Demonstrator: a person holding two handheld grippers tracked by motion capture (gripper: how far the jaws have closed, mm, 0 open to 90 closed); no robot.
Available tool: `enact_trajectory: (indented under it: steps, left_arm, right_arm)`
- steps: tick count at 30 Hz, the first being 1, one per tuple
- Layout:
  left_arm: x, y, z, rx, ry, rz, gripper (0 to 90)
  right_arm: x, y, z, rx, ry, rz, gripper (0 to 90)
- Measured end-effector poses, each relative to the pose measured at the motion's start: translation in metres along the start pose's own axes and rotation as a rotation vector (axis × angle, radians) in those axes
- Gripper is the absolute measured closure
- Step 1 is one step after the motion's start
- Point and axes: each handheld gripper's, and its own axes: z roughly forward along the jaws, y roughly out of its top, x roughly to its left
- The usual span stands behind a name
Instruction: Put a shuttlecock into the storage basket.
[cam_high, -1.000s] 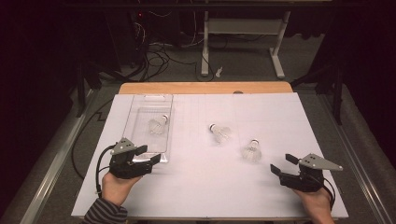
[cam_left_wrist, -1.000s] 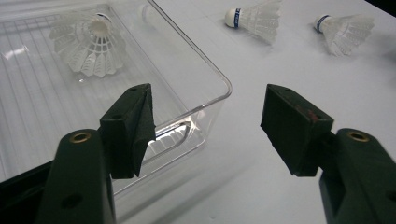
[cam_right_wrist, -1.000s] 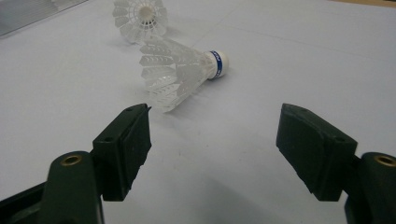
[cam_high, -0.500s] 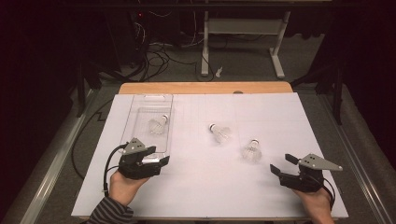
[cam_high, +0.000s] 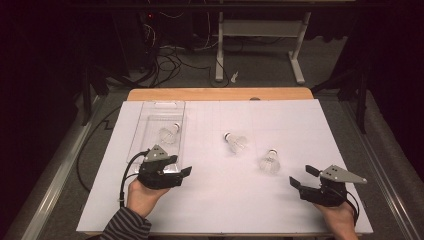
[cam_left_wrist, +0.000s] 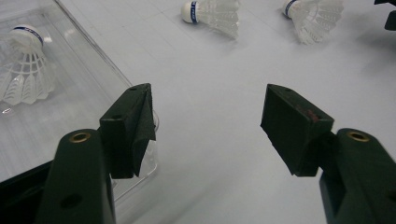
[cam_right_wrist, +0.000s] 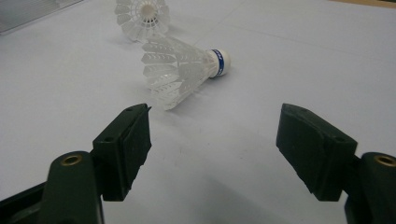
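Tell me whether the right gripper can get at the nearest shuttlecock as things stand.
Probably yes. The right gripper has its jaws open and aimed at the shuttlecock, which lies on its side on the white sheet. Only bare sheet lies between them, and the other loose shuttlecock sits behind it.

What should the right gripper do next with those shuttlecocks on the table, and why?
Probably ease the right gripper forward to the nearest shuttlecock. Its jaws stand open and empty, that shuttlecock lies on its side just ahead of them on the white table, and one shuttlecock already sits in the clear tray, so the loose ones likely follow.
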Motion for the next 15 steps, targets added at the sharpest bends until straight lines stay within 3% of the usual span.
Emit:
enact_trajectory:
  steps: [15]
  left_arm:
    - [-0.009,-0.001,0.013,0.032,-0.016,-0.006,35.7]
  right_arm:
    - [0.0,0.0,0.0,0.001,0.004,-0.005,27.1]
